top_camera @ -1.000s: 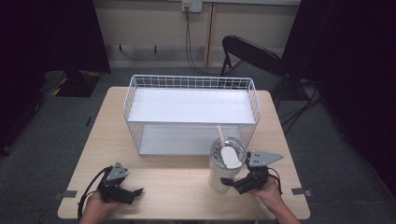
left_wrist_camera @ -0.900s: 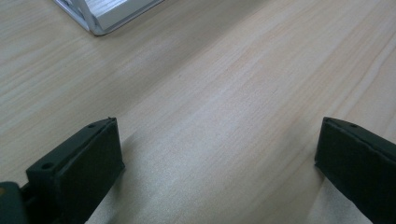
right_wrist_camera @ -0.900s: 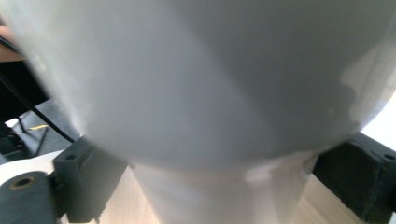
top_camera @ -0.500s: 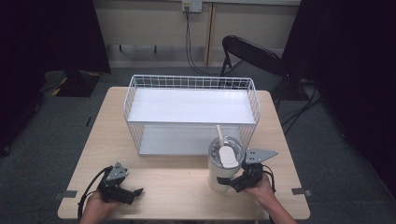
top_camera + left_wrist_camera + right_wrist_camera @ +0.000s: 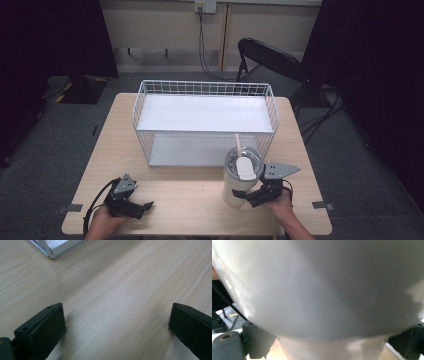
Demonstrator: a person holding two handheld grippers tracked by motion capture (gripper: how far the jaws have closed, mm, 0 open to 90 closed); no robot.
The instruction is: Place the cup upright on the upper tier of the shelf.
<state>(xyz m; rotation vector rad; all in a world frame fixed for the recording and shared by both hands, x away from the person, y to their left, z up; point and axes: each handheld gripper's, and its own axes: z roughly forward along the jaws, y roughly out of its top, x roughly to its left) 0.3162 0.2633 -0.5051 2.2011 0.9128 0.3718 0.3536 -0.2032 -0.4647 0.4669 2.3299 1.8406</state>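
**Operator:** Where does the tumbler stand, and what state are my grippers in?

**Guide:** It stands upright on the bench, directly ahead of your right gripper and touching it. In the right gripper view, the tumbler body sits between the two jaws, one on each flank of the narrow base. Whether they press the wall cannot be told. Your left gripper rests well off to the side with its jaws spread wide and nothing between them; bare bench lies ahead of it.

**Operator:** Which way does it point?

**Guide:** Its long axis is vertical. The lid faces up, and the straw leans away from you toward the wire basket beyond.

**Operator:** How will it handle?

**Guide:** Treat it as rigid, smooth-walled and probably slippery. It looks top-heavy, being wider above the base, and heavy if filled. Take hold low on the narrow base, jaws square to the wall, and keep it upright during any lift.
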